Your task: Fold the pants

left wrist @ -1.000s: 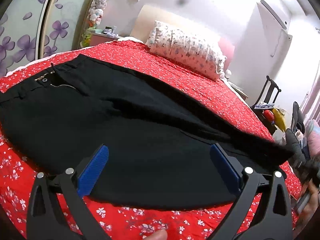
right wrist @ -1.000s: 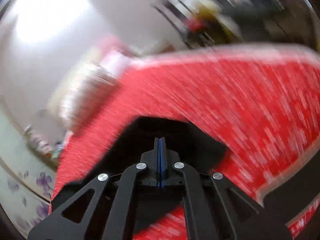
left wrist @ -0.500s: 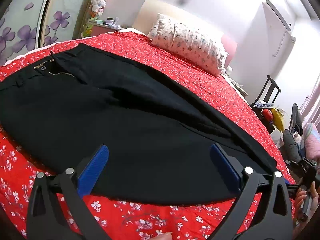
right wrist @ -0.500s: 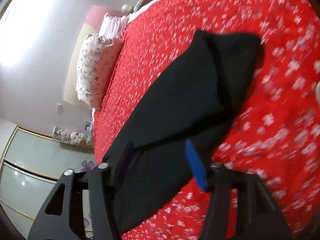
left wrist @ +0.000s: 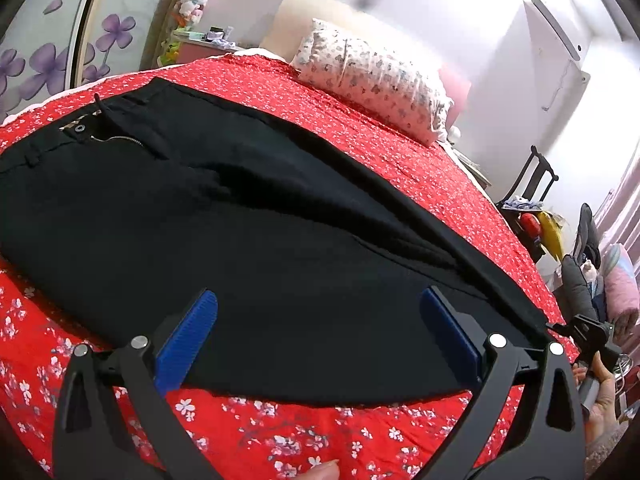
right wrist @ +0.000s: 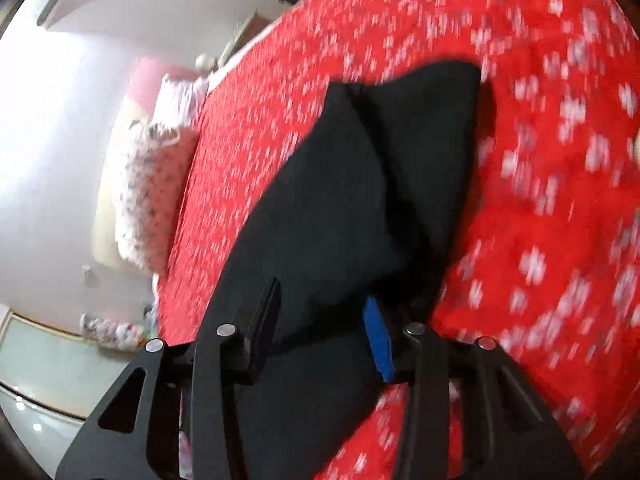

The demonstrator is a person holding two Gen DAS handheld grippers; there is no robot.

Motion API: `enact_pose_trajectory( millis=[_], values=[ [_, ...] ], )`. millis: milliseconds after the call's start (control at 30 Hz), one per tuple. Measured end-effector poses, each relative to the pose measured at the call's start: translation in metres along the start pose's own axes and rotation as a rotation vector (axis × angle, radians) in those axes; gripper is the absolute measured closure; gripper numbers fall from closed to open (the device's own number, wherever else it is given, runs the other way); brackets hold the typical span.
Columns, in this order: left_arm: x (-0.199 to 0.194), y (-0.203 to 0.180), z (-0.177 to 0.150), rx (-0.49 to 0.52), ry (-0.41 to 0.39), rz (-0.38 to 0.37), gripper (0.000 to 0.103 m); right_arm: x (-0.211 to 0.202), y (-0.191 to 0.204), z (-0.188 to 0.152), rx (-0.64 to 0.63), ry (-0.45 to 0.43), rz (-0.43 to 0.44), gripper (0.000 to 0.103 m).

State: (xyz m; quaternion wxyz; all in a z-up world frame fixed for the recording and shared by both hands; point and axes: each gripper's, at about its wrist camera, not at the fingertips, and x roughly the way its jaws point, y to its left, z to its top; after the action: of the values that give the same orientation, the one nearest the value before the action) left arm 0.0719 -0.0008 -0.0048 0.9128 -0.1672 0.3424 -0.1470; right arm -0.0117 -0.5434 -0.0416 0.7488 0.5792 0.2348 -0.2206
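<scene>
Black pants [left wrist: 248,224] lie flat along the red flowered bedspread [left wrist: 280,440], folded lengthwise, waistband and zipper [left wrist: 116,140] at the far left, leg ends at the right. My left gripper [left wrist: 316,316] is open and empty, hovering over the near edge of the legs. In the right wrist view the leg ends [right wrist: 400,160] lie on the bedspread [right wrist: 540,200]. My right gripper [right wrist: 320,312] is open above the pants, with nothing between its blue pads [right wrist: 378,340].
A flowered pillow [left wrist: 372,80] lies at the head of the bed. A wardrobe with purple flowers [left wrist: 48,52] stands at the left. A cluttered rack [left wrist: 536,216] stands past the bed's right side.
My right gripper opened and let go of the leg ends, which now lie on the bed. It swung round above them. The left gripper stayed open and barely moved.
</scene>
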Motion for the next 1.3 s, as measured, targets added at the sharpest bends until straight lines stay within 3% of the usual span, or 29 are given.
enact_pose_trajectory(
  millis=[33, 67, 100, 167, 233, 367, 433, 533, 600, 633, 700, 767, 833, 933, 1067, 1300],
  values=[
    [0.0, 0.0, 0.0, -0.001, 0.002, -0.001, 0.002, 0.001, -0.002, 0.003, 0.004, -0.013, 0.001, 0.067],
    [0.001, 0.001, -0.001, -0.007, 0.008, -0.009, 0.002, 0.004, -0.005, 0.007, 0.005, -0.02, 0.0, 0.091],
    [0.002, 0.002, -0.001, -0.013, 0.015, -0.018, 0.002, 0.004, -0.006, 0.01, 0.003, -0.027, 0.011, 0.097],
    [0.004, 0.004, -0.001, -0.025, 0.026, -0.026, 0.002, -0.01, -0.012, 0.015, -0.005, -0.101, 0.097, 0.098],
    [0.006, 0.006, -0.001, -0.042, 0.035, -0.041, 0.002, -0.028, -0.019, 0.018, -0.016, -0.19, 0.129, 0.098],
    [0.006, 0.006, -0.001, -0.045, 0.038, -0.049, 0.002, -0.02, -0.045, 0.019, 0.046, -0.166, 0.025, 0.1],
    [0.005, 0.003, -0.002, -0.03, 0.036, -0.045, 0.002, -0.022, -0.034, 0.018, -0.023, -0.164, -0.026, 0.098],
    [0.004, 0.002, -0.002, -0.024, 0.035, -0.044, 0.002, -0.029, -0.021, 0.014, -0.047, -0.135, -0.101, 0.086],
    [0.005, 0.004, -0.002, -0.045, 0.045, -0.048, 0.002, -0.044, -0.019, 0.007, -0.03, -0.179, -0.129, 0.068],
    [0.007, 0.005, -0.002, -0.059, 0.053, -0.051, 0.002, -0.052, -0.018, 0.004, -0.029, -0.208, -0.139, 0.066],
    [0.011, 0.01, -0.002, -0.098, 0.089, -0.04, 0.002, -0.066, -0.006, -0.01, -0.065, -0.25, -0.063, 0.066],
    [0.017, 0.014, -0.002, -0.126, 0.124, -0.038, 0.002, -0.06, 0.021, -0.028, -0.181, -0.175, 0.102, 0.066],
    [0.018, 0.019, -0.002, -0.154, 0.125, -0.071, 0.002, -0.038, 0.047, -0.05, -0.267, -0.027, 0.235, 0.066],
    [0.011, 0.025, 0.0, -0.21, 0.057, -0.15, 0.002, 0.009, 0.065, -0.081, -0.278, 0.196, 0.305, 0.066],
    [0.005, 0.032, 0.002, -0.244, -0.015, -0.141, 0.002, 0.06, 0.059, -0.096, -0.184, 0.322, 0.244, 0.066],
    [0.011, 0.037, 0.001, -0.277, 0.016, -0.142, 0.002, 0.066, 0.044, -0.09, -0.141, 0.273, 0.191, 0.072]
  ],
)
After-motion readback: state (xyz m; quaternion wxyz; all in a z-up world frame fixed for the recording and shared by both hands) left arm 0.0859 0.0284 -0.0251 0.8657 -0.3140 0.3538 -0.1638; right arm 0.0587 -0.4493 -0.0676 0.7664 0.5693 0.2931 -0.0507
